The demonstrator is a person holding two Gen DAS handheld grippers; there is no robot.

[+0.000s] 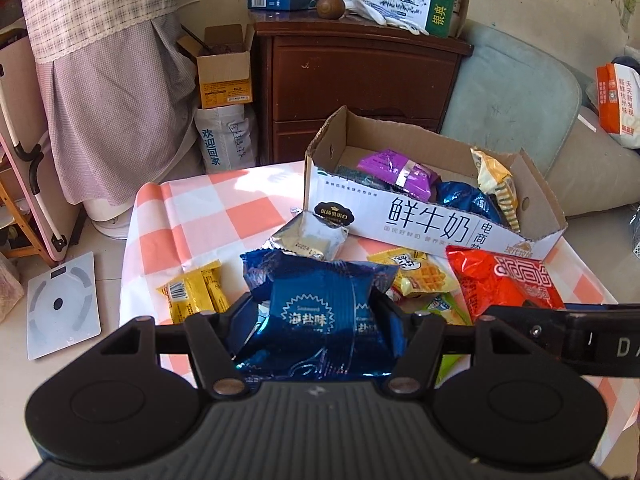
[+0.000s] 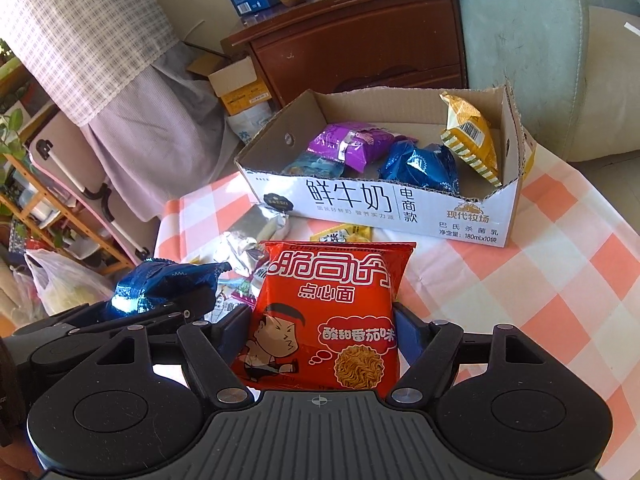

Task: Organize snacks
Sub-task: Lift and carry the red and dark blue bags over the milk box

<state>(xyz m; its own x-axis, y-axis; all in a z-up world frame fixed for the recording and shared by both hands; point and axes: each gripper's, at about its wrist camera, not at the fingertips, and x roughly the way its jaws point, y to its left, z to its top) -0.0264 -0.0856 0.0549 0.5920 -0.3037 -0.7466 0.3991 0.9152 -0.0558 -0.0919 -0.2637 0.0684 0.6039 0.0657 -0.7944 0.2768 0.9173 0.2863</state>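
My left gripper (image 1: 314,308) is shut on a blue snack packet (image 1: 316,312), held up above the checked table. In the right wrist view the same blue packet (image 2: 168,284) shows at the left in the other gripper. My right gripper (image 2: 322,320) is shut on a red noodle snack bag (image 2: 332,320), upright between the fingers; from the left wrist view that red bag (image 1: 508,284) sits to the right. Behind both stands the white cardboard milk box (image 1: 420,224) (image 2: 360,204), holding purple (image 2: 348,144), blue (image 2: 420,168) and yellow (image 2: 470,136) packets.
Loose snacks lie on the orange-and-white checked tablecloth (image 1: 192,216): a silver packet (image 1: 312,236), yellow bars (image 1: 196,292), a waffle packet (image 1: 420,276). A brown wooden cabinet (image 1: 360,76) and a pale cushion (image 1: 516,92) stand behind the table. A scale (image 1: 60,304) lies on the floor at left.
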